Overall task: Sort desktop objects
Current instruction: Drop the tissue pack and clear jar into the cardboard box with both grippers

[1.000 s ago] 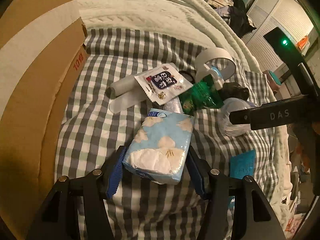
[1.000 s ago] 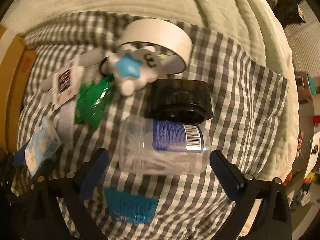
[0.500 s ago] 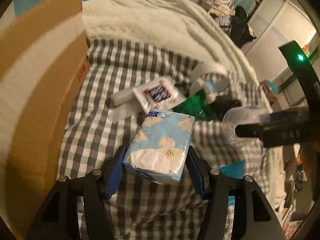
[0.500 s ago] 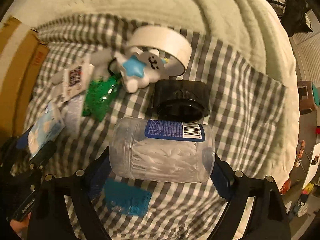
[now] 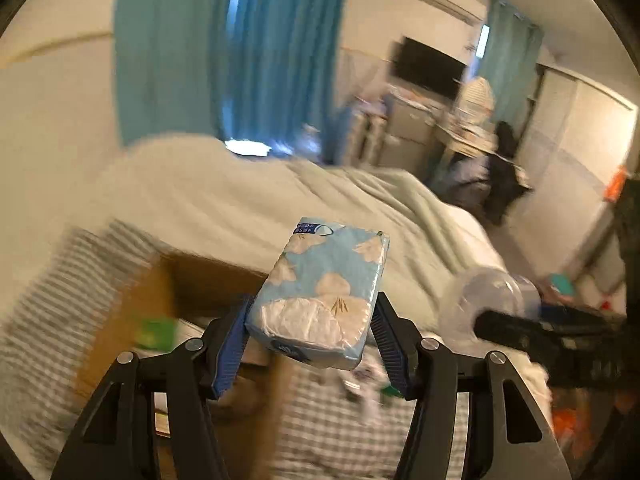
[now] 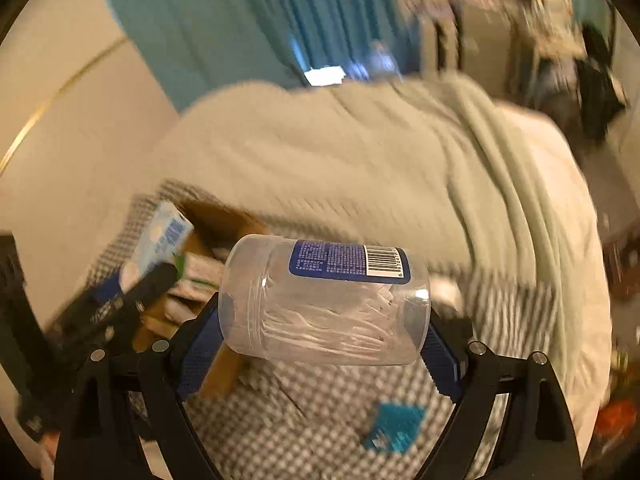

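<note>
A light-blue tissue pack [image 5: 320,296] with white flowers is lifted off the bed, and my left gripper [image 5: 314,340] is shut on its sides. A clear plastic jar [image 6: 324,304] with a blue barcode label and white sticks inside lies crosswise in my right gripper [image 6: 320,354], which is shut on its two ends. Both are held in the air over the checked cloth [image 6: 320,408]. The open cardboard box [image 5: 208,276] sits just beyond and left of the tissue pack. The right wrist view shows the tissue pack [image 6: 160,240] at the left, over the box [image 6: 224,220].
A blue card [image 6: 394,426] lies on the checked cloth below the jar. Blurred small items [image 5: 360,384] stay on the cloth. A pale green blanket [image 6: 360,152] covers the bed behind. Teal curtains [image 5: 240,52] and furniture stand at the back.
My right gripper closed on the jar that lay on the cloth. Both grippers rose with their loads and tilted up, so the room and the box's opening came into view.
</note>
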